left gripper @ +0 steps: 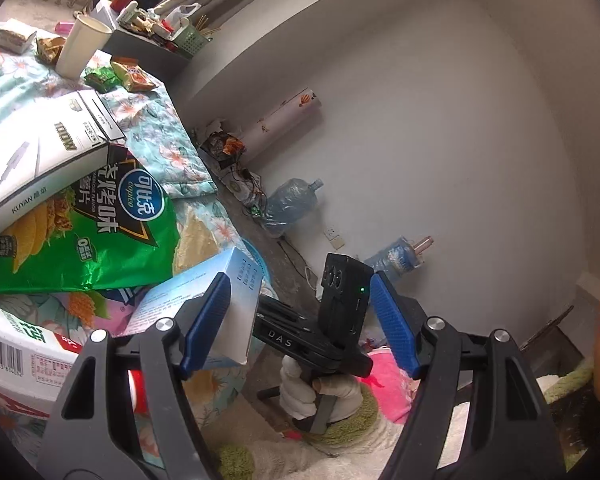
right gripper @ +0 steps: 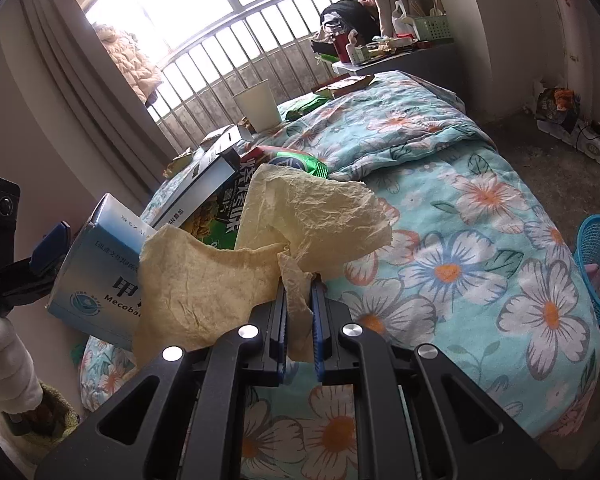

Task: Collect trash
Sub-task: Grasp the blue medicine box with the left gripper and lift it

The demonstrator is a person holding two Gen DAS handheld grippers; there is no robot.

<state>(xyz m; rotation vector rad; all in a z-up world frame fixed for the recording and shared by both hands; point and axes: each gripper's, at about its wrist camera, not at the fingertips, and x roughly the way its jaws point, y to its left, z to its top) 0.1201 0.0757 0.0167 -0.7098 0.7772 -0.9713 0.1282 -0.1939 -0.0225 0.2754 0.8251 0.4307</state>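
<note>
Right wrist: right tool pinching tissue.

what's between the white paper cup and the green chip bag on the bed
In the left wrist view, a white carton lies between the paper cup and the green chip bag, overlapping the bag.

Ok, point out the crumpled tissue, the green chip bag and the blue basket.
crumpled tissue (right gripper: pixel 300 216): right wrist view, wrinkled middle.
green chip bag (left gripper: pixel 100 236): left wrist view, printed front.
blue basket (right gripper: pixel 596 248): right wrist view, mesh wall.
</note>
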